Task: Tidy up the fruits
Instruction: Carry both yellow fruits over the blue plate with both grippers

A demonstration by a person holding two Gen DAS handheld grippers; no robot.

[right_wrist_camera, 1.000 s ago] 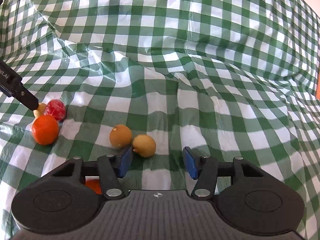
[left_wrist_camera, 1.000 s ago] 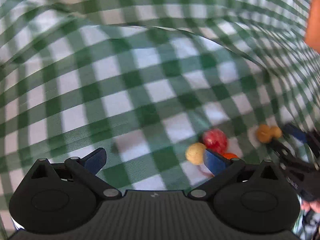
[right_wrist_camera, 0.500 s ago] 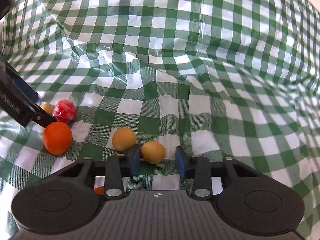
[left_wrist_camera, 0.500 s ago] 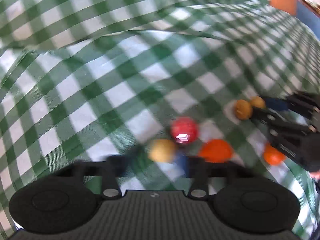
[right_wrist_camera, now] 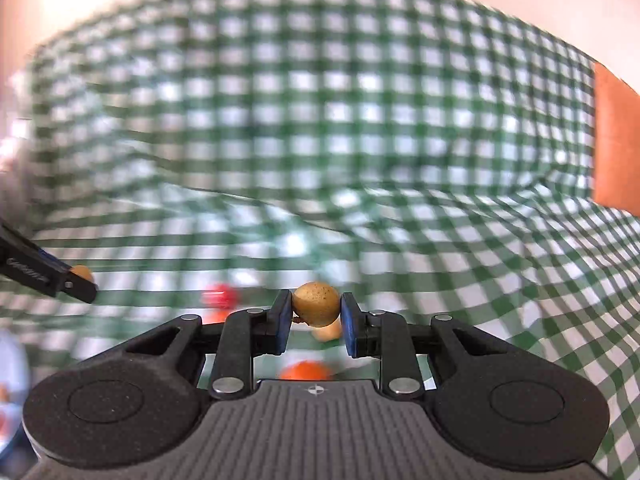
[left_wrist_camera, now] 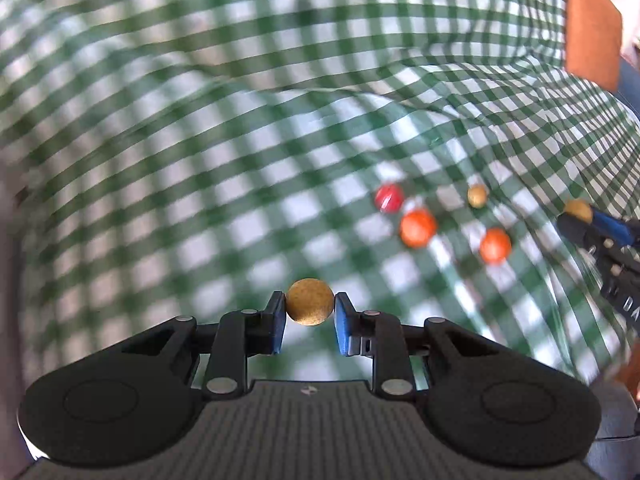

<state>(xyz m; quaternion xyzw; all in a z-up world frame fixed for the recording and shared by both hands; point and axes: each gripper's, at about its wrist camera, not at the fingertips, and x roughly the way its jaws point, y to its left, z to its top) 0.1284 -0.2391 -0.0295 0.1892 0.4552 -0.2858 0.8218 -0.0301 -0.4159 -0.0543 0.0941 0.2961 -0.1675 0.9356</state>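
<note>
Green checked cloth [left_wrist_camera: 200,160] covers the table. Left gripper [left_wrist_camera: 309,309] pinches one yellow ball [left_wrist_camera: 309,302], lifted up. Right gripper [right_wrist_camera: 316,314] pinches another [right_wrist_camera: 316,309]. They look small, light and hard; squeeze the middle. On the cloth: one red [left_wrist_camera: 389,198], two orange [left_wrist_camera: 417,228], one yellow [left_wrist_camera: 477,195].

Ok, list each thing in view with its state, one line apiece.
left hand-held gripper: shut on a tan fruit, held above the cloth.
right hand-held gripper: shut on a second tan fruit, also lifted.
red fruit: lying loose on the checked cloth.
two orange fruits: loose on the cloth, apart from each other.
third tan fruit: loose on the cloth.
checked cloth: rumpled, folds raised.
</note>
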